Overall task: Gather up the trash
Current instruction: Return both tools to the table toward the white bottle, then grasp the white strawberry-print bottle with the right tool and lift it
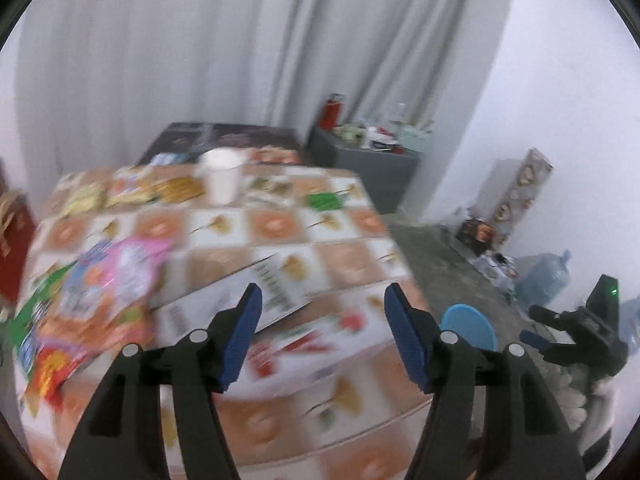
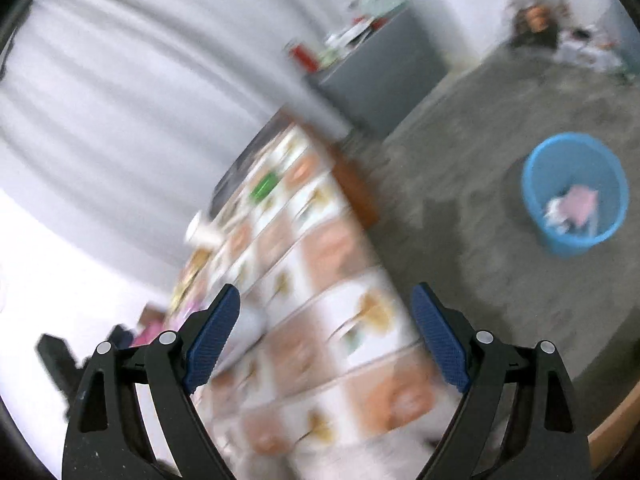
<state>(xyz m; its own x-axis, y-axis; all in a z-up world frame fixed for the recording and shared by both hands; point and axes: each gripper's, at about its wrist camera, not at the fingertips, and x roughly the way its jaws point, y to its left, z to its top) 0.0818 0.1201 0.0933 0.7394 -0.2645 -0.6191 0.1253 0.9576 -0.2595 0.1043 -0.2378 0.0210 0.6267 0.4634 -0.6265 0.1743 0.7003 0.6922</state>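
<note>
My left gripper point(image 1: 324, 292) hangs open over the near part of a table with a tiled-pattern cloth point(image 1: 360, 220), nothing between its blue pads. On the table lie a heap of colourful snack wrappers point(image 1: 108, 280), a printed paper sheet point(image 1: 276, 284), a red-and-white packet point(image 1: 296, 344), a green packet point(image 1: 324, 200) and a white paper cup point(image 1: 220, 178). My right gripper point(image 2: 326, 290) is open and empty above the table's edge; it also shows at the right point(image 1: 536, 326). A blue bin point(image 2: 574, 196) stands on the floor with pink and white trash inside.
The picture is blurred. A grey cabinet point(image 1: 372, 164) with a red flask point(image 1: 332, 112) and clutter stands behind the table by a grey curtain. A water jug point(image 1: 544, 276) and floor clutter point(image 1: 484, 236) lie along the right wall. A red bag point(image 1: 12, 240) is at the left.
</note>
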